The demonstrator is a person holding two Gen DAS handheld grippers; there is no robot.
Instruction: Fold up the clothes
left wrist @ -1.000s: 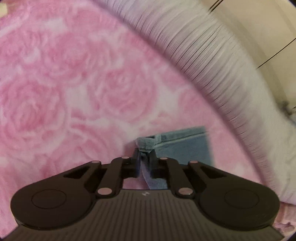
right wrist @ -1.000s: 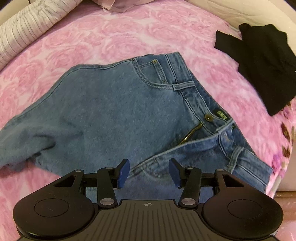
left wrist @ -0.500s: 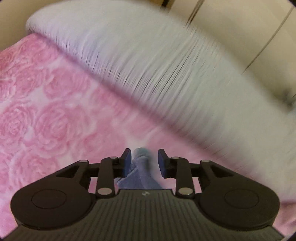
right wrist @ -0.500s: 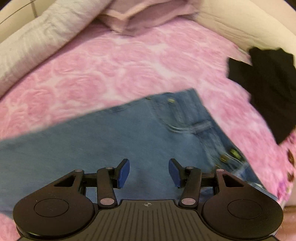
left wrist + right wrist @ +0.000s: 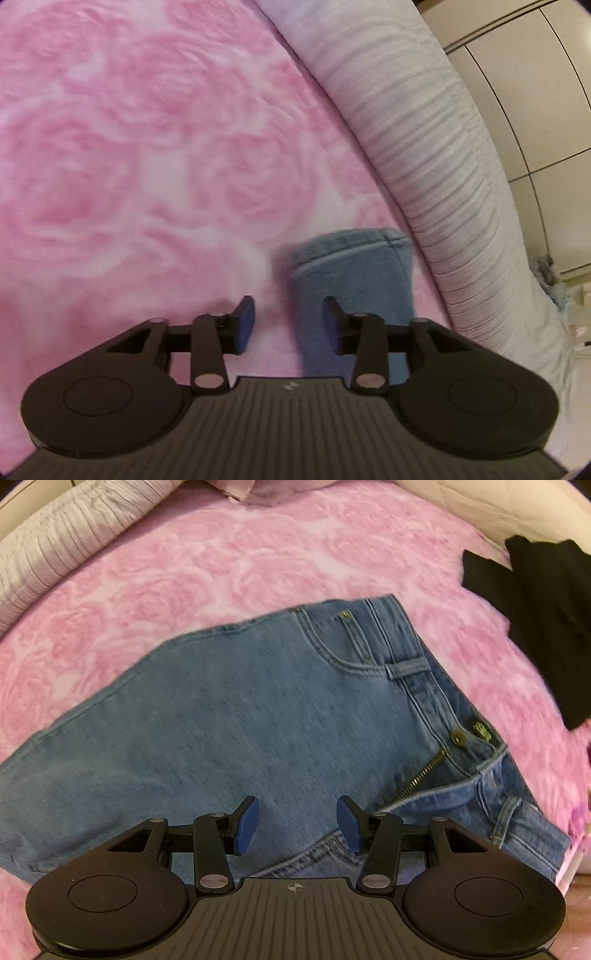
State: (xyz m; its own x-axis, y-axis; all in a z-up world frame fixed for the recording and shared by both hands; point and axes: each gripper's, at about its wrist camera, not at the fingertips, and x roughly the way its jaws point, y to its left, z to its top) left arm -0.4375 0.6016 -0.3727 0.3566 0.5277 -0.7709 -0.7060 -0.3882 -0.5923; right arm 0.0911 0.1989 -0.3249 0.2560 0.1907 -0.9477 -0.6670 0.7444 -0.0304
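Observation:
Blue jeans (image 5: 258, 709) lie spread on the pink rose-patterned bedspread (image 5: 258, 554), waistband and open zipper at the right, legs running off to the left. My right gripper (image 5: 297, 821) hovers open over the crotch area with nothing between its fingers. In the left wrist view a jeans leg hem (image 5: 351, 266) rests flat on the bedspread (image 5: 129, 147), beside a grey ribbed bolster (image 5: 424, 129). My left gripper (image 5: 288, 321) is open; the hem lies just ahead, mostly toward its right finger, not gripped.
A black garment (image 5: 543, 616) lies at the far right of the bed. The grey bolster (image 5: 55, 554) runs along the left edge. A pink pillow (image 5: 258, 489) sits at the far end. Pale cupboard doors (image 5: 535, 92) stand beyond the bolster.
My left gripper was shut on the jeans hem, then opened and let it drop onto the bedspread. The jeans leg now lies stretched out straighter. The right gripper stayed open.

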